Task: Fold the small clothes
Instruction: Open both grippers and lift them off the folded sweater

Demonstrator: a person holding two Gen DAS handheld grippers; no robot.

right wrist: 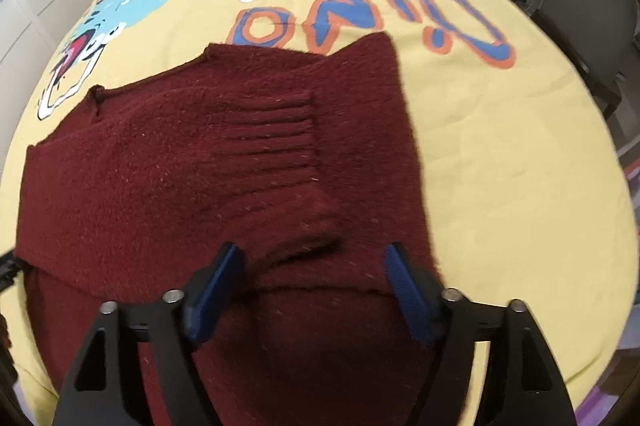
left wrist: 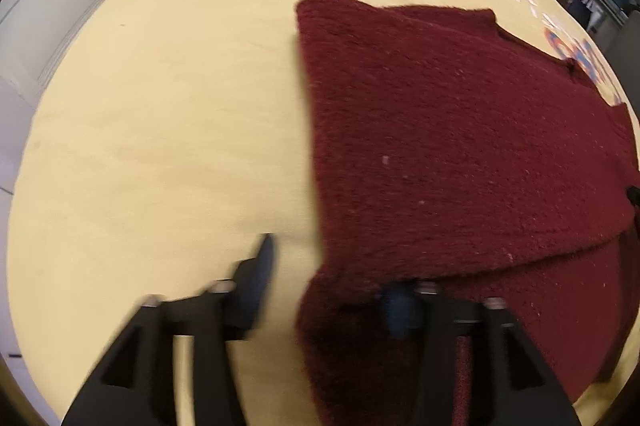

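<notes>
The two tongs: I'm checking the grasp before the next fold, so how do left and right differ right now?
The left tongs straddle the maroon sweater's edge, one finger on the yellow sheet; the right tongs sit wholly over knit, near the ribbed cuff. The left view is blurrier. Both are open.

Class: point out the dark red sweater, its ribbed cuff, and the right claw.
dark red sweater (left wrist: 460,146): left wrist view, flat knit body.
ribbed cuff (right wrist: 272,134): right wrist view, ribbed band.
right claw (right wrist: 312,262): right wrist view, between open fingertips.

Both wrist views close, angled down; share sweater (left wrist: 460,146), bedspread (right wrist: 500,166).
</notes>
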